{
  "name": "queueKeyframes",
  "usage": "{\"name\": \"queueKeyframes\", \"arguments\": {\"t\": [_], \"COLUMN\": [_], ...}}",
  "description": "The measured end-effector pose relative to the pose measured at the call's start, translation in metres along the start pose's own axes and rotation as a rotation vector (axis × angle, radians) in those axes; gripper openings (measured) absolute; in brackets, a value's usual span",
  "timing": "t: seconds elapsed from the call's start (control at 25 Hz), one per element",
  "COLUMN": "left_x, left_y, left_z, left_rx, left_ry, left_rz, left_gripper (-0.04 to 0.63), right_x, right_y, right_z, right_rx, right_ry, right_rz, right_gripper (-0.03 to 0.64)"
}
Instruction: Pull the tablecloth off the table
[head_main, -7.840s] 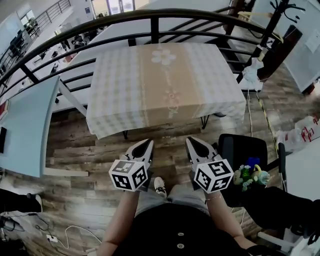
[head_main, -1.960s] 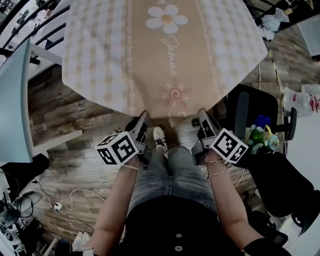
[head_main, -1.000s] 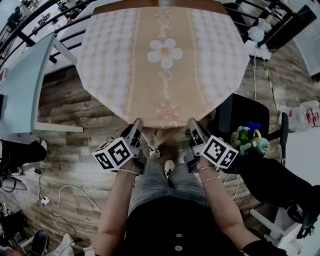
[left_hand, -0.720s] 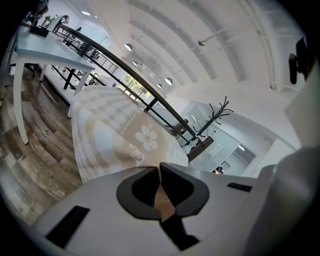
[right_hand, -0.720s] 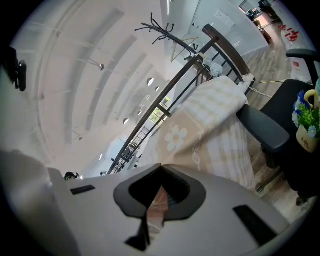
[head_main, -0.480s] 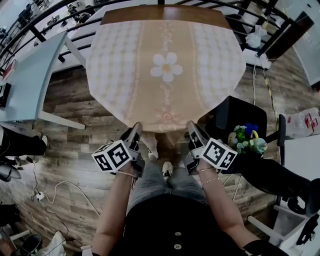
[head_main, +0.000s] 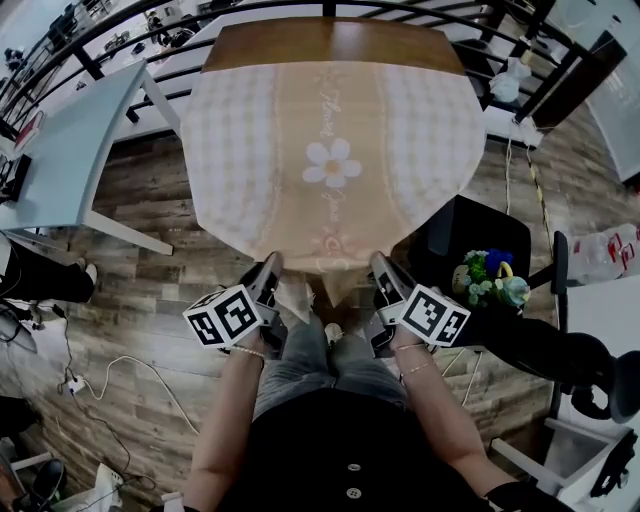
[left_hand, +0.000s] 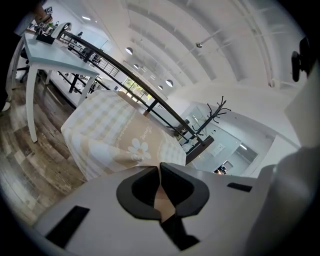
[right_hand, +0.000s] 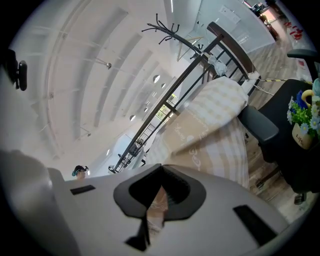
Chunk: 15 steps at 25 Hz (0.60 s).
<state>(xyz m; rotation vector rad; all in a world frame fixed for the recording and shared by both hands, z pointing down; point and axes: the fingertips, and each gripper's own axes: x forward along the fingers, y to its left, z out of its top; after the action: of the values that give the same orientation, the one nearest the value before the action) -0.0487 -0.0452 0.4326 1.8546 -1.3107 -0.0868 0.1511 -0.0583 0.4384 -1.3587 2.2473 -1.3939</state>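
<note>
Head view: left gripper (head_main: 271, 266), right gripper (head_main: 381, 264), jaws tight on tablecloth (head_main: 330, 140) edge over floor (head_main: 150, 250)

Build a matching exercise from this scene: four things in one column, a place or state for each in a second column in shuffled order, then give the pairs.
Column one
1. tablecloth
2. table
3. left gripper
4. potted flowers

Column two
A. standing on the black chair at the right
B. bare wood showing along the far edge
C. shut on the cloth's near edge
D. checked, with a daisy on its tan middle band

Pairs: 1-D, 2-B, 3-C, 4-A
</note>
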Motion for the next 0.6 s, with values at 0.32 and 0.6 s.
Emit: {"name": "queueKeyframes", "arguments": {"t": [0.32, 0.6], "left_x": [-0.005, -0.015], "left_y": [0.006, 0.012], "left_z": [-0.007, -0.010], "left_rx": [-0.021, -0.006], "left_ry": [0.033, 0.071], "left_rz": [0.007, -0.020], "left_gripper": [0.018, 0.018], "right_x": [0.000, 0.002], "right_y": [0.002, 0.013], "right_z": [-0.007, -0.024], "right_rx": [0.007, 0.004], "right_ry": [0.011, -0.001], "right_rz": [-0.019, -0.038], "right_gripper": [0.028, 0.028]}}
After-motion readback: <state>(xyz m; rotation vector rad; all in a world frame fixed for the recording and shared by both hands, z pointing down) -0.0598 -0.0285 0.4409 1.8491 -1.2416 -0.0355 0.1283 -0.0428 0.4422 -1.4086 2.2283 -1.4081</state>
